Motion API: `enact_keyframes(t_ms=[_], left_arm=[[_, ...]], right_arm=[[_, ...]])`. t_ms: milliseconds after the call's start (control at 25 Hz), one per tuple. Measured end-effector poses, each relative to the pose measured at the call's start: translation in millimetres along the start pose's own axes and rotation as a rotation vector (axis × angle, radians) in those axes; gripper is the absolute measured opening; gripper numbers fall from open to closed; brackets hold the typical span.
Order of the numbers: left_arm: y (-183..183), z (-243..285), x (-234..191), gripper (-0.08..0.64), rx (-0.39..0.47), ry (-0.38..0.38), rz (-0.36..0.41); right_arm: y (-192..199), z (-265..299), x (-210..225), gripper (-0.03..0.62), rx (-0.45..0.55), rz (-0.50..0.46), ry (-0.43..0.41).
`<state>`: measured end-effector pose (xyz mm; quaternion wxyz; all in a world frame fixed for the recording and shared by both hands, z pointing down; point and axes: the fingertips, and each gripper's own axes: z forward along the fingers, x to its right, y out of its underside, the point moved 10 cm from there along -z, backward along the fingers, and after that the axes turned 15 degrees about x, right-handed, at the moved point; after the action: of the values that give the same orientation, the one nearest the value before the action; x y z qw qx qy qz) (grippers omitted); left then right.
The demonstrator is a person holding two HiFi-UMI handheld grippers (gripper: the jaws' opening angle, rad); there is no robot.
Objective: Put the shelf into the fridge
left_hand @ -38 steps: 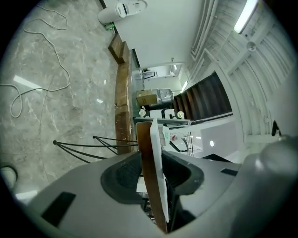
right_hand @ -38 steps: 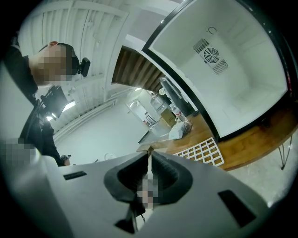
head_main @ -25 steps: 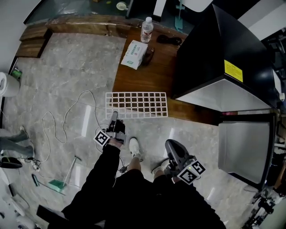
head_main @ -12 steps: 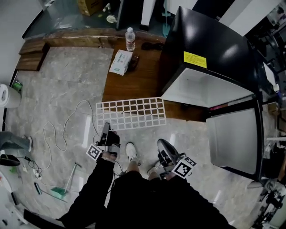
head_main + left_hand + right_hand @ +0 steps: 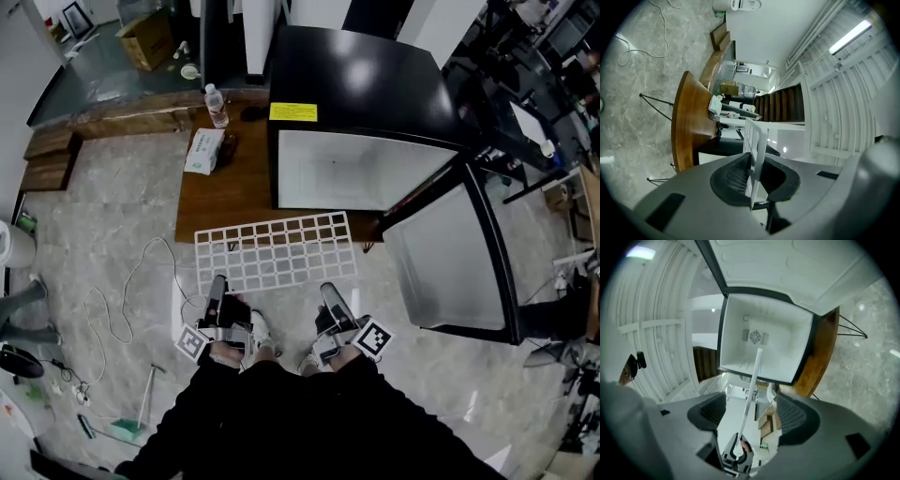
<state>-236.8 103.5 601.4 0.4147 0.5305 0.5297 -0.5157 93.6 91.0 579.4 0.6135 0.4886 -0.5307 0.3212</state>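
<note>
The white wire-grid shelf is held level in front of the open black fridge, whose white inside is bare. My left gripper is shut on the shelf's near left edge; in the left gripper view the shelf stands edge-on, pinched between the pads of that gripper. My right gripper is at the near right edge. Its jaws have just been opening and now stand wide. In the right gripper view the shelf's thin edge runs between the jaws of that gripper and touches neither pad.
The fridge door hangs open to the right. A wooden table left of the fridge carries a water bottle and a tissue pack. A white cable and a dustpan lie on the marble floor.
The view has swung round to face the fridge's opening. The shelf, held by my left gripper, has come off the table. My right gripper has come up to the shelf's near right edge.
</note>
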Motion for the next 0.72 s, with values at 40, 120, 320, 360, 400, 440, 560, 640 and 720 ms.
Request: enact_keyframes(t_ms=[40, 120, 320, 360, 400, 440, 560, 640, 720], left_arm=[[13, -4, 4, 0.034, -0.013, 0.000, 0.002], [38, -10, 13, 0.034, -0.041, 0.006, 0.010], [92, -19, 31, 0.034, -0.102, 0.035, 0.032], [103, -21, 34, 0.035, -0.107, 0.036, 0.038], [113, -22, 38, 0.034, -0.110, 0.033, 0.046], [123, -22, 42, 0.034, -0.113, 0.030, 0.057], [150, -18, 54, 0.031, -0.115, 0.024, 0.091], [172, -13, 66, 0.029, -0.109, 0.031, 0.113], [189, -10, 74, 0.029, -0.108, 0.043, 0.144]], right_arm=[[-11, -6, 1, 0.340, 0.028, 0.017, 0.002], [-34, -14, 1, 0.350, 0.074, 0.040, -0.010], [-92, -35, 0, 0.220, 0.207, 0.031, 0.016], [-102, -40, 1, 0.140, 0.236, 0.039, 0.031], [-112, -45, 0, 0.042, 0.260, 0.052, 0.042], [-121, -48, -2, 0.034, 0.278, 0.070, 0.043], [-146, -49, -10, 0.030, 0.310, 0.127, 0.020], [-169, -48, -16, 0.029, 0.311, 0.139, 0.011], [-190, -48, -17, 0.031, 0.309, 0.140, 0.001]])
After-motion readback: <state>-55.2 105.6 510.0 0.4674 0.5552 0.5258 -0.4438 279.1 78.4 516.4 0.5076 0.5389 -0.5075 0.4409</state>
